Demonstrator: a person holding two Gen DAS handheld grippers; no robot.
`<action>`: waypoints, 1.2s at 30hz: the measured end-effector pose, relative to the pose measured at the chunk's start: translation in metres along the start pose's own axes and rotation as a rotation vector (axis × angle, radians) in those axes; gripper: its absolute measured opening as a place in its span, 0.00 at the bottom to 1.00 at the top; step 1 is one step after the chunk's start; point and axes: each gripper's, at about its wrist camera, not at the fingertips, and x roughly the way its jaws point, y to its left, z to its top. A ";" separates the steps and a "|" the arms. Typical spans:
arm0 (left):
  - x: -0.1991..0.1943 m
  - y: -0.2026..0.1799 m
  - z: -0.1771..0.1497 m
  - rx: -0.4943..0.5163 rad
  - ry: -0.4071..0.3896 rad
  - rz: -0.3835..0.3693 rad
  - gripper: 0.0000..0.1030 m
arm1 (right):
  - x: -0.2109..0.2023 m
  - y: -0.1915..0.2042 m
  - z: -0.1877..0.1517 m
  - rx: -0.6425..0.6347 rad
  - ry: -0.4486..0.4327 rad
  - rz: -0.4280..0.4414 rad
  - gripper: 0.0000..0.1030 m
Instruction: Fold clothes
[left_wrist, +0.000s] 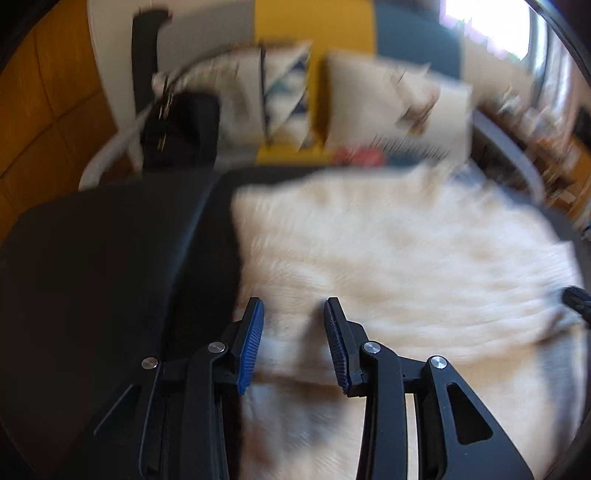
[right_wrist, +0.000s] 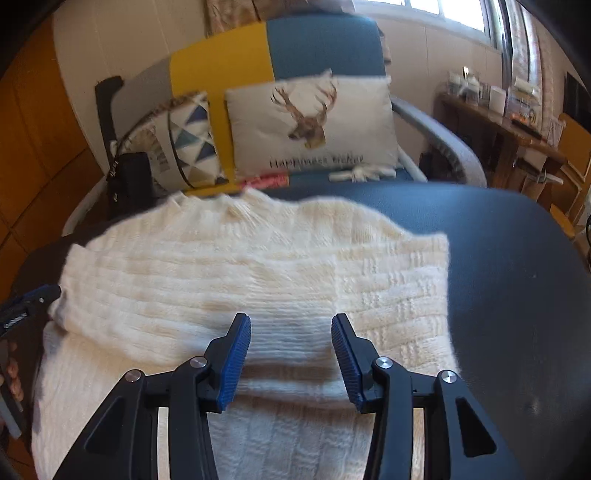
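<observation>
Bare dark table (right_wrist: 509, 277) lies free right of the sweater (right_wrist: 240, 266); cushions (right_wrist: 314, 122) crowd beyond.

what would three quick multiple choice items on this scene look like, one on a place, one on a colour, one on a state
1. Where does the cream knit sweater lie?
A. on the dark round table
B. on the sofa seat
C. on the floor

2. What colour are the grip pads on the gripper fingers?
A. red
B. blue
C. green

3. How do the jaws of the right gripper and the left gripper stand?
A. both shut on the sweater
B. one open, one shut
C. both open, holding nothing

Answers: 1 A, since the sweater is spread on the dark tabletop in front of the sofa. 2 B, since the ribbed pads show blue in both wrist views. 3 C, since each pair of fingers stands apart over the sweater with a clear gap between them.
</observation>
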 end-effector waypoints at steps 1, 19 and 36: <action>0.008 0.002 -0.002 0.004 0.011 0.002 0.37 | 0.010 -0.005 -0.001 0.005 0.046 -0.008 0.45; -0.013 0.005 -0.006 0.025 -0.056 -0.040 0.44 | 0.020 0.020 0.025 -0.083 0.022 0.090 0.46; -0.085 0.040 -0.135 -0.108 -0.016 -0.175 0.44 | -0.093 -0.100 -0.116 0.414 0.037 0.477 0.48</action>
